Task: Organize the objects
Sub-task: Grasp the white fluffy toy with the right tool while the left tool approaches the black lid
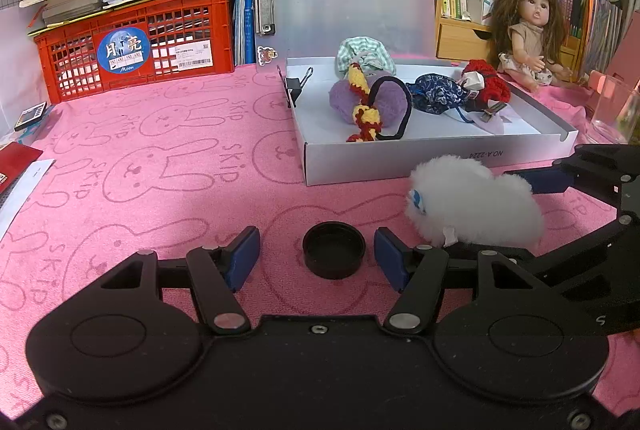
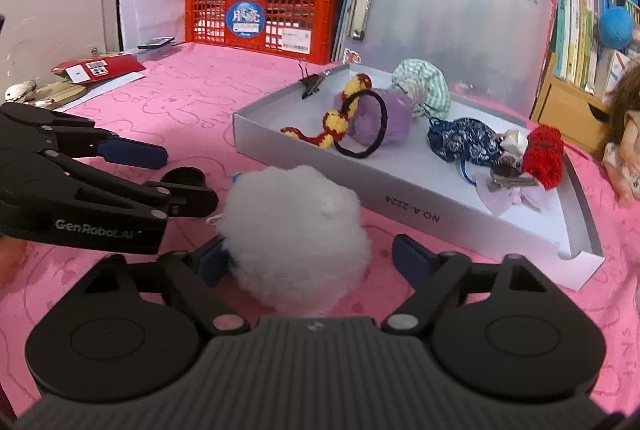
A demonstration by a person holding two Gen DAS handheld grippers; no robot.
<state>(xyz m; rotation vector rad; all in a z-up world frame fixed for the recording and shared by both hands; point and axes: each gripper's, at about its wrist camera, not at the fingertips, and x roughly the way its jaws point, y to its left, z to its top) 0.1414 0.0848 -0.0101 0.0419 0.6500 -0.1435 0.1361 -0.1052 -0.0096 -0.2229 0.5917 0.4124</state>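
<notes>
- Firstly, left wrist view — left gripper [image 1: 316,258] jaws half open around black cap [image 1: 334,255] on the pink cloth [image 1: 160,158], pads not touching; centre before squeezing.
- Right wrist view — right gripper [image 2: 308,254] jaws wide, straddling white pompom [image 2: 296,230] beside white tray [image 2: 400,206]; right pad clear, so close gently.

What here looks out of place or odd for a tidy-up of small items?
Two things lie loose on the pink cloth instead of in the white box with the hair ties: a white fluffy pompom between the right gripper's open fingers, and a black cap between the left gripper's open fingers.
</notes>
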